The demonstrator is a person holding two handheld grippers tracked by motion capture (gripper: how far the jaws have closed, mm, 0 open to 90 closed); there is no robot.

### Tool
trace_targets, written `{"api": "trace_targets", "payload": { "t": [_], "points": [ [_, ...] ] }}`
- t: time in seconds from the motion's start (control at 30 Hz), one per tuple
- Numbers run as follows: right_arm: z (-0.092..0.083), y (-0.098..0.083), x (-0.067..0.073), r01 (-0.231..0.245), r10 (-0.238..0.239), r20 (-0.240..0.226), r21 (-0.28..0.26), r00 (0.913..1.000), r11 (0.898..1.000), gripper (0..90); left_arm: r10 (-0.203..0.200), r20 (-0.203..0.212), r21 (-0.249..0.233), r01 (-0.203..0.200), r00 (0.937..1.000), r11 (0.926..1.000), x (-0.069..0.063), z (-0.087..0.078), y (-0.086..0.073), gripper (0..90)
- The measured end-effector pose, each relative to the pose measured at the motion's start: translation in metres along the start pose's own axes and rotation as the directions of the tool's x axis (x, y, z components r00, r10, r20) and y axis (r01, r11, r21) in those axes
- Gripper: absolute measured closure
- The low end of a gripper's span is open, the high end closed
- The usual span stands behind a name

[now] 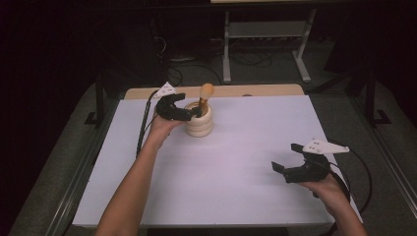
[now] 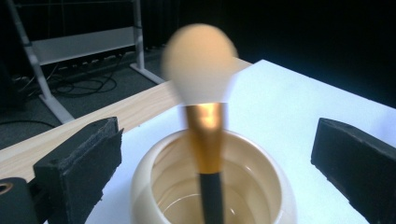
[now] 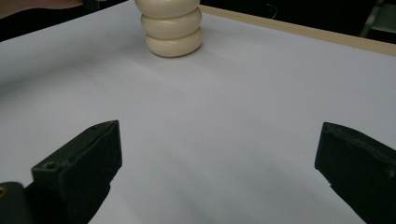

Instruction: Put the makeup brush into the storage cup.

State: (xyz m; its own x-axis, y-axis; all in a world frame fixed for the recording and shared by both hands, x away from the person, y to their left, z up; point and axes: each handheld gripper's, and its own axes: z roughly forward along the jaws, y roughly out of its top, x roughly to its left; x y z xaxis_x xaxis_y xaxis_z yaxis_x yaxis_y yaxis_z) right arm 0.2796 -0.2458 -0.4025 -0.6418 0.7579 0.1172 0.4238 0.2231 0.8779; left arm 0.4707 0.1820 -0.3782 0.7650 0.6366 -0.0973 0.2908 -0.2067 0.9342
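Observation:
A cream ribbed holder [image 1: 199,123] stands at the back left of the white tabletop [image 1: 236,167]. In it stands a makeup brush [image 1: 206,92] with a black handle, a gold ferrule and a peach head, upright and blurred in the left gripper view [image 2: 201,70]. My left gripper [image 1: 189,105] hovers at the holder's rim [image 2: 261,149] with its jaws wide apart on either side of the brush, touching neither; it is open [image 2: 219,158]. My right gripper [image 1: 286,156] is held at the front right above bare table, open and empty [image 3: 217,163], facing the holder [image 3: 173,28].
A strip of wooden table edge [image 1: 255,90] runs along the back of the white sheet. A black cable [image 1: 145,118] trails down the left side. Behind the table stands a metal frame [image 1: 265,29] on a dark floor with loose wires.

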Motion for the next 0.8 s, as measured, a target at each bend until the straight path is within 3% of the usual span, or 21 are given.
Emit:
{"api": "trace_targets", "payload": {
  "t": [0.4, 0.67, 0.8],
  "points": [
    [-0.001, -0.001, -0.004, -0.006, 0.006, 0.002, -0.005, 1.0, 1.0, 0.0, 0.024, 0.01, 0.033, -0.024, 0.9997, 0.9992, -0.004, -0.014, 0.002, 0.0],
    [-0.001, -0.001, -0.004, -0.005, 0.005, 0.001, -0.005, 1.0, 1.0, 0.0, 0.015, 0.005, 0.063, -0.015, 0.9999, 0.9979, -0.009, -0.027, 0.002, 0.0],
    [0.0, 0.0, -0.004, 0.003, -0.003, 0.0, -0.008, 1.0, 1.0, 0.0, 0.007, 0.007, 0.05, -0.008, 0.9999, 0.9987, -0.012, -0.035, 0.001, 0.0]
  ]
}}
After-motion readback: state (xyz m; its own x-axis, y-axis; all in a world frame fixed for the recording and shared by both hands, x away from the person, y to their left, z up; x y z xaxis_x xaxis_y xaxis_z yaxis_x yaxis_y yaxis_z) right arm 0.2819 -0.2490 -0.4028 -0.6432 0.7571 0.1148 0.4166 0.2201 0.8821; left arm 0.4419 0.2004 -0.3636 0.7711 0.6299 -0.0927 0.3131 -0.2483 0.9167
